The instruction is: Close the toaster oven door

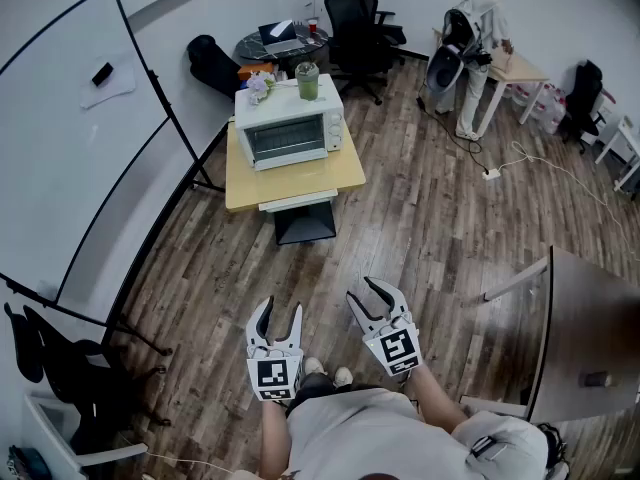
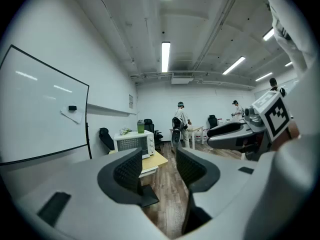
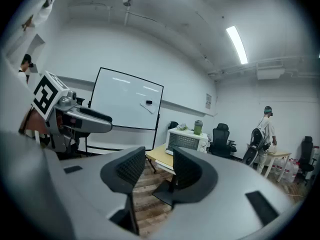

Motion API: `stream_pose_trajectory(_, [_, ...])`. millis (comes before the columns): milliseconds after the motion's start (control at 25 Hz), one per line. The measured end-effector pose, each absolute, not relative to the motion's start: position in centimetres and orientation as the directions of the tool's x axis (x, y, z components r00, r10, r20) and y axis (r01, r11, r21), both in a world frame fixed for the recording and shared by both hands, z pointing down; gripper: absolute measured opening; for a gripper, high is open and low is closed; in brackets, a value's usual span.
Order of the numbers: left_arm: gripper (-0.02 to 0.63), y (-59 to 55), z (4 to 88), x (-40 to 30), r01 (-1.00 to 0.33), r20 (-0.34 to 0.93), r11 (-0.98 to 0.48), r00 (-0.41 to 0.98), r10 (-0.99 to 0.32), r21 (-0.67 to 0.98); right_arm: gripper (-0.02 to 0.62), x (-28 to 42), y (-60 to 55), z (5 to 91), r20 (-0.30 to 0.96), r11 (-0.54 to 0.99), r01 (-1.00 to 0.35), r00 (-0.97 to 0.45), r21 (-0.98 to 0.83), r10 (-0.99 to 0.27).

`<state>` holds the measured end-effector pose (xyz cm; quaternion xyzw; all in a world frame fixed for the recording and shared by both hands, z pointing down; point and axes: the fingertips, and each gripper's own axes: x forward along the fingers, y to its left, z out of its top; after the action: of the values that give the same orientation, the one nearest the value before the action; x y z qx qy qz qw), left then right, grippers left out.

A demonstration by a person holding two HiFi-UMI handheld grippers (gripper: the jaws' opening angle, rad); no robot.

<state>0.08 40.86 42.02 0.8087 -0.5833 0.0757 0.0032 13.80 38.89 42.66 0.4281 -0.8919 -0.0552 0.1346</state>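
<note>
Approach | toaster oven [image 1: 288,128] far at 12 o'clock, door seemingly up | left gripper [image 1: 281,308], right gripper [image 1: 361,289] jaws drawn together, empty | next: walk closer

The boxy white toaster oven [image 1: 290,128] is sitting at the back of a light wooden table [image 1: 300,180], its dark-windowed glass door [image 1: 285,140] standing upright and shut, flush against the front, knobs [image 1: 333,128] lining its right side.
</note>
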Motion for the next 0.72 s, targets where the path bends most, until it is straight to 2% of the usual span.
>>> stream_pose_trajectory(720, [0.201,38.1,42.9,-0.5,-0.955,0.141,-0.287,0.274,-0.951,-0.081,0.190,13.2,35.3,43.8,0.167,0.634,-0.757,-0.612,0.158,-0.773])
